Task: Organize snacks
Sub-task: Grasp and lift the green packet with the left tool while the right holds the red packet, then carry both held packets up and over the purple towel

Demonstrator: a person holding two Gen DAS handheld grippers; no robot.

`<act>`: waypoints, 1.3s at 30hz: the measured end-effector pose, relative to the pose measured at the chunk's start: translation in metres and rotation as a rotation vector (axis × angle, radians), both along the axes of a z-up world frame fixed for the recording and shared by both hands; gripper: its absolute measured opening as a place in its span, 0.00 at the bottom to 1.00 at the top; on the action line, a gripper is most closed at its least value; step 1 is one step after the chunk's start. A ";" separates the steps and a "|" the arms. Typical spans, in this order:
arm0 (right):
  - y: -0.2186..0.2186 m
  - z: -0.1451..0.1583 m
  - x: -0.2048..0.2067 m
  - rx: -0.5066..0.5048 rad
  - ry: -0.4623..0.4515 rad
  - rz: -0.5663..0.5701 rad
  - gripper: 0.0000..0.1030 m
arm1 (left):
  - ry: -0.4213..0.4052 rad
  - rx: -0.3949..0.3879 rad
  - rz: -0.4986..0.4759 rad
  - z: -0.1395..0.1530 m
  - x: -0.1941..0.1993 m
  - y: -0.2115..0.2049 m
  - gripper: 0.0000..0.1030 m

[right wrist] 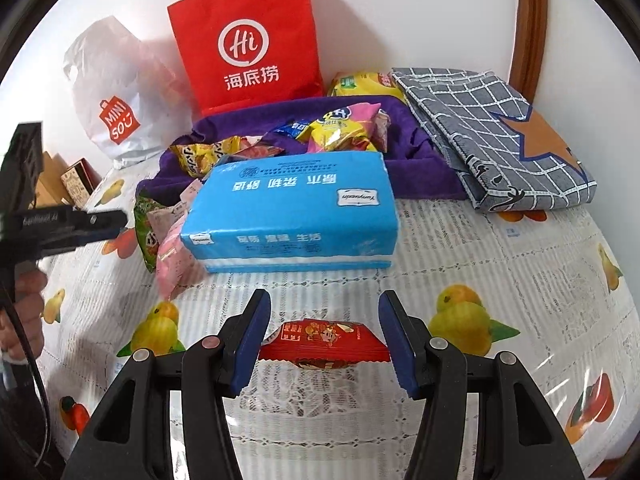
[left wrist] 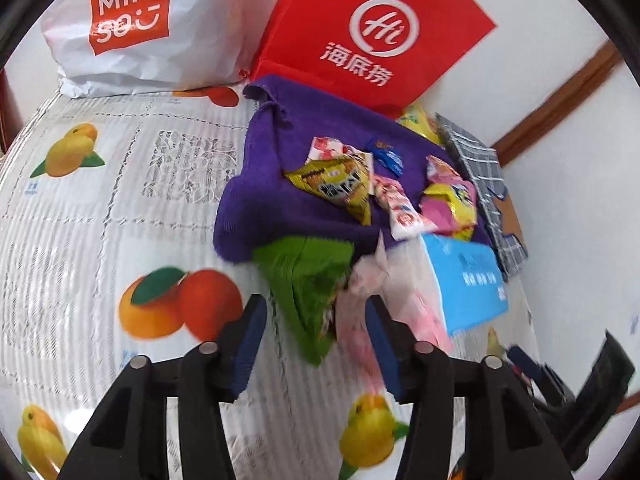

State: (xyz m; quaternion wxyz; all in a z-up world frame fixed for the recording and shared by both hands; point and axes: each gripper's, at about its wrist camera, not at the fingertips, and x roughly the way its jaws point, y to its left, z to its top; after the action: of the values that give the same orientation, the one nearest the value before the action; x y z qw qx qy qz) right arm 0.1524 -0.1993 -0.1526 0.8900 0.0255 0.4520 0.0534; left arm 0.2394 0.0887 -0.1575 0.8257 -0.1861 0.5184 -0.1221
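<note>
Red snack packet (right wrist: 324, 344) lies between the right claw's (right wrist: 325, 344) spread fingers.

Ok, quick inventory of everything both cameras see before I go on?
Red paper bag: one, red, against the wall.
Miniso bag: one, white, left of the red bag.
Towel: one, purple, under the snack pile.
Snack packets on the towel: several, yellow, pink, blue.
Green packet: one, at the towel's front edge.
Pink packet: one, beside the tissue pack.
Tissue pack: one, blue, mid-table.
Checked cloth: one, grey, folded, right.
Red packet: one, between the right jaws.
Left hand-held gripper: open.
Right hand-held gripper: open.
</note>
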 end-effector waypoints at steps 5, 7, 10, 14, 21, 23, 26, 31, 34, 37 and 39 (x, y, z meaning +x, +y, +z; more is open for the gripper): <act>-0.003 0.001 0.002 0.005 -0.007 0.015 0.54 | 0.066 0.003 0.052 -0.017 0.021 -0.009 0.49; -0.002 0.003 0.002 0.003 -0.011 0.028 0.54 | 0.082 -0.012 0.064 -0.022 0.026 -0.011 0.49; -0.002 0.003 0.000 -0.007 -0.018 0.045 0.54 | 0.089 -0.016 0.080 -0.026 0.029 -0.013 0.44; -0.003 0.002 -0.003 -0.001 -0.016 0.052 0.54 | 0.088 -0.025 0.088 -0.026 0.025 -0.010 0.35; -0.005 0.013 -0.013 0.000 -0.041 0.049 0.54 | 0.070 -0.032 0.110 -0.011 0.002 0.007 0.32; -0.005 0.018 -0.015 -0.006 -0.055 0.049 0.54 | 0.060 -0.033 0.112 -0.004 -0.008 0.012 0.32; -0.005 0.026 -0.018 -0.021 -0.074 0.041 0.54 | 0.042 -0.010 0.115 0.007 -0.024 0.017 0.32; -0.007 0.039 -0.014 -0.038 -0.094 0.009 0.54 | -0.002 0.008 0.095 0.031 -0.042 0.015 0.32; -0.007 0.050 -0.009 -0.043 -0.124 0.002 0.54 | -0.039 0.021 0.067 0.049 -0.046 0.007 0.32; -0.005 0.061 -0.001 -0.059 -0.154 0.000 0.54 | -0.079 0.039 0.034 0.070 -0.042 -0.006 0.32; -0.002 0.068 0.007 -0.068 -0.171 0.001 0.54 | -0.107 0.056 0.005 0.084 -0.038 -0.016 0.32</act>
State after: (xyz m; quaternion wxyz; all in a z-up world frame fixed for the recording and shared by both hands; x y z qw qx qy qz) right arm 0.1591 -0.2017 -0.0845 0.9258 -0.0095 0.3758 0.0408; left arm 0.2019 0.0722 -0.0734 0.8574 -0.1574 0.4763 -0.1150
